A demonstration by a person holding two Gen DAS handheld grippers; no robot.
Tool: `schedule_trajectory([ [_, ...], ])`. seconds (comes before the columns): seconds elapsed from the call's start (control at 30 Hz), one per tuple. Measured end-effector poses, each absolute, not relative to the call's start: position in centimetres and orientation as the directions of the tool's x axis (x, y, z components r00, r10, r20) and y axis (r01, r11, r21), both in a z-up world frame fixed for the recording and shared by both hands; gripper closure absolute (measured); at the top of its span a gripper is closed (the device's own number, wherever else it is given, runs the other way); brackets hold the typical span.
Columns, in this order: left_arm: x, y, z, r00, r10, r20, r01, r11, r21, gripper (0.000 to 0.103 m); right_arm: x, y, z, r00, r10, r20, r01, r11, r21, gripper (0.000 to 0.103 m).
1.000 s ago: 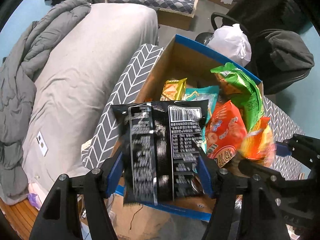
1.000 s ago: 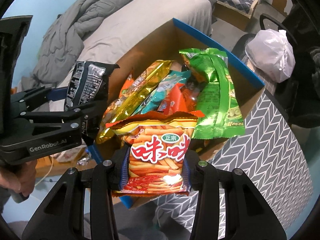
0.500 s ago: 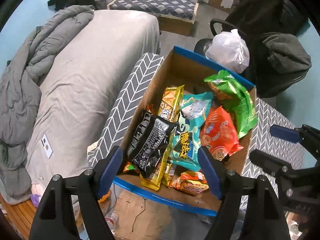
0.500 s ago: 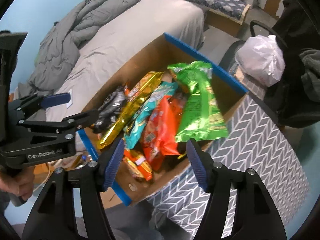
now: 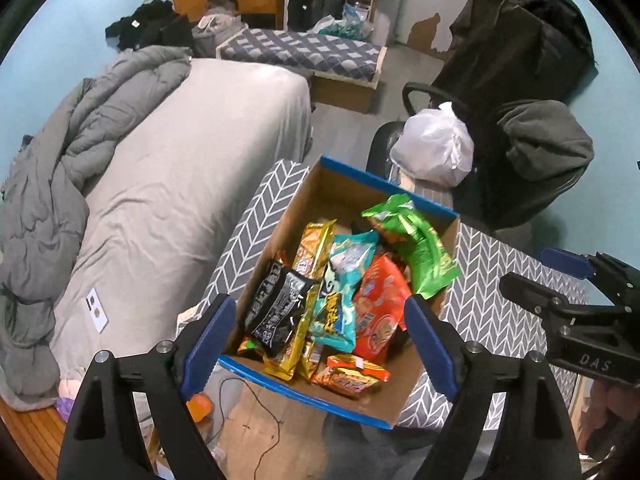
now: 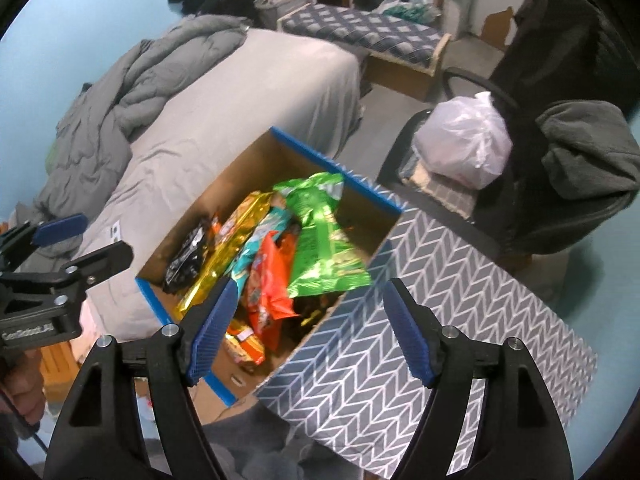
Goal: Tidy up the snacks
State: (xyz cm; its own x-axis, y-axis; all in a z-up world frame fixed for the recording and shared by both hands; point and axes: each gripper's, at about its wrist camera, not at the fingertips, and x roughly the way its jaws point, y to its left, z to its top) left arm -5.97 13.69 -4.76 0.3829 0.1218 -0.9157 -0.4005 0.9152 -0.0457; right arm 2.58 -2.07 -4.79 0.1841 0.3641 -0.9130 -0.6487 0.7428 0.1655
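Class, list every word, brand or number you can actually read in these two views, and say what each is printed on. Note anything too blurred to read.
"DAS" on the right gripper body, left wrist view.
"GenRobot.AI", blurred and only partly legible, on the left gripper body, right wrist view.
Black packet: white print, too small to read.
Teal packet: yellow characters, too blurred to read.
Red packet, green packet, gold packet: print unreadable.

A brown cardboard box (image 5: 316, 196) with blue rim holds black (image 5: 276, 306), gold (image 5: 314, 248), teal (image 5: 340, 300), orange-red (image 5: 380, 308) and green (image 5: 416, 246) packets beside a grey herringbone-patterned cover (image 6: 460, 300).
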Motion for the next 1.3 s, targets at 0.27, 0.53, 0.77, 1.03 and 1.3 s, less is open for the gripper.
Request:
schedule_trajectory([
  [0.27, -5.7, 12.2, -3.8, 0.397, 0.143, -0.907, -0.380, 0.925, -0.020, 0.016, 3.0, -4.0, -3.2, 0.232, 0.368, -0.901, -0.616, 0.772, 0.156, 0.027],
  [0.53, -6.1, 10.9, -2.9, 0.411, 0.152, -0.899, -0.383, 0.924, -0.018, 0.016, 2.9, -5.7, -2.5, 0.247, 0.371, -0.895, -0.589, 0.791, 0.165, 0.027],
  [0.77, -6.0, 9.9, -2.4, 0.413, 0.154, -0.897, -0.385, 0.923, -0.019, 0.016, 2.8, -6.7, -2.0, 0.252, 0.376, -0.892, -0.587, 0.792, 0.167, 0.027],
  [1.03, -5.9, 9.2, -1.9, 0.418, 0.165, -0.893, -0.388, 0.922, -0.012, 0.016, 2.7, -7.2, -1.8, 0.251, 0.381, -0.890, -0.593, 0.787, 0.170, 0.027],
  [1.3, -6.2, 8.3, -1.7, 0.412, 0.170, -0.895, -0.405, 0.914, -0.014, 0.016, 2.5, -7.8, -1.4, 0.248, 0.387, -0.888, -0.603, 0.779, 0.171, 0.027],
])
